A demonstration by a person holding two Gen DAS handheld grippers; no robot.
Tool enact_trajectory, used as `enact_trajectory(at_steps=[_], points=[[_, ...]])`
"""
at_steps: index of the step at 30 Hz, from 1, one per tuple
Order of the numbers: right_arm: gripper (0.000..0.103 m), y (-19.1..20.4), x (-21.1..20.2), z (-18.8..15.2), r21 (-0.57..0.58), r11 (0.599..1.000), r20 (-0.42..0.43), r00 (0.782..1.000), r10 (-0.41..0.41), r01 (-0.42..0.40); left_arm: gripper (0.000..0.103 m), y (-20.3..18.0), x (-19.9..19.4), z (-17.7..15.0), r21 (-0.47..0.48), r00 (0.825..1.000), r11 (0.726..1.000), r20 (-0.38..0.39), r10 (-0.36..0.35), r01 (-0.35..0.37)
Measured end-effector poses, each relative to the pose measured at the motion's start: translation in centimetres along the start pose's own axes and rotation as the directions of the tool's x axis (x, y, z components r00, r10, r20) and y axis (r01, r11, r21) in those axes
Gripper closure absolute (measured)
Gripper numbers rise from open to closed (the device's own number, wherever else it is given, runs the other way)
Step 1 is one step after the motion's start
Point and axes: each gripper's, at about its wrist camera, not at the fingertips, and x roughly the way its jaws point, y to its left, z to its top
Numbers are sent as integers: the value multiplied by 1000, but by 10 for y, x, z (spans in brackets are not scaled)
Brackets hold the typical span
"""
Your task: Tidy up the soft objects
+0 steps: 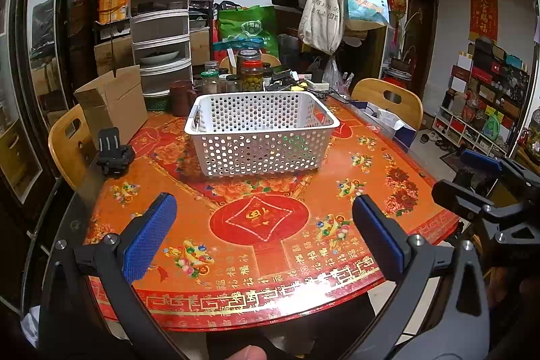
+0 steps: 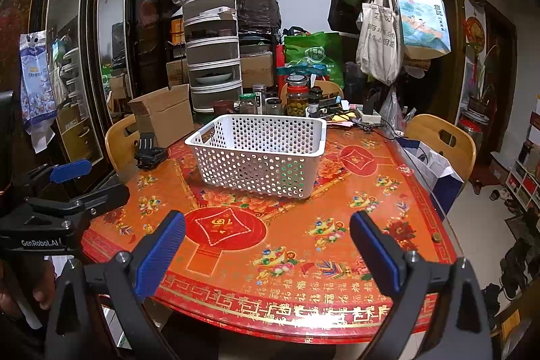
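A white perforated plastic basket (image 1: 261, 130) stands mid-table on the red and orange patterned tablecloth (image 1: 263, 225); it also shows in the right wrist view (image 2: 258, 154). Something green and dark shows dimly through its holes. My left gripper (image 1: 265, 235) is open and empty, held over the table's near edge. My right gripper (image 2: 268, 250) is open and empty, also near the front edge. Each gripper shows at the side of the other's view, the right one in the left wrist view (image 1: 486, 188) and the left one in the right wrist view (image 2: 64, 191). No loose soft object is visible on the table.
An open cardboard box (image 1: 113, 105), a black clamp mount (image 1: 113, 152), jars (image 1: 251, 75) and a stacked food cover (image 1: 160, 22) crowd the table's back and left. Wooden chairs (image 1: 388, 98) stand around it. A coat rack with bags (image 1: 324, 12) stands behind.
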Motion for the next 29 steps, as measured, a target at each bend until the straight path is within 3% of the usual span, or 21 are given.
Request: enact_trajectory(at_steps=[29], points=[[5,3,0,-1,-4,1000,-2,1000,1,-1,0,-4,3,-9,17,1000,1000,2,-2,2]])
